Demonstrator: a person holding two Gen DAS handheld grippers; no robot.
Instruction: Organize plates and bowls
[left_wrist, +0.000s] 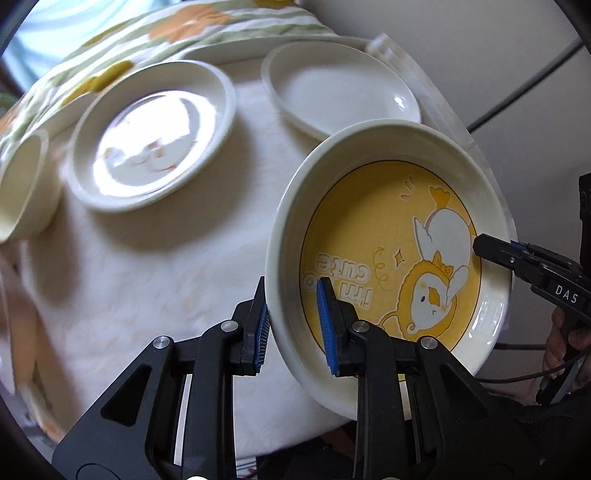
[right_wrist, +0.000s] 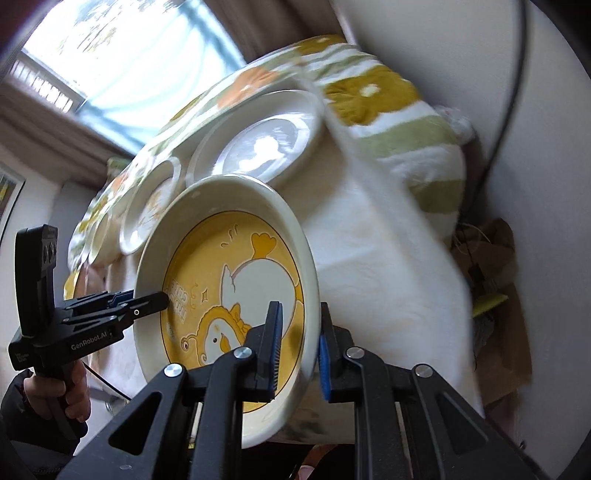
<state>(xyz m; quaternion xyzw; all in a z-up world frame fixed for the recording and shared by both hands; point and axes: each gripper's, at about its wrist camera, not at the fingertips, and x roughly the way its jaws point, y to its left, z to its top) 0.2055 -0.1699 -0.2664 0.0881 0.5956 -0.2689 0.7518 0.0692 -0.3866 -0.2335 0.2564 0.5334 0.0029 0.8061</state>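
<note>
The yellow plate (left_wrist: 388, 258), at the right of the left wrist view, carries the upside-down words "i'm so cute" beside a cartoon duck. At the right edge, the right gripper (left_wrist: 480, 245) bears a white "DAS" label. In the right wrist view, lower left, the left gripper (right_wrist: 162, 297) reads "GenRobot.AI".

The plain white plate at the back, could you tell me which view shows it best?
The left wrist view: the plain white plate lies open and sharp there. I cannot pick it out with certainty in the right wrist view, where the dishes are blurred.
</note>
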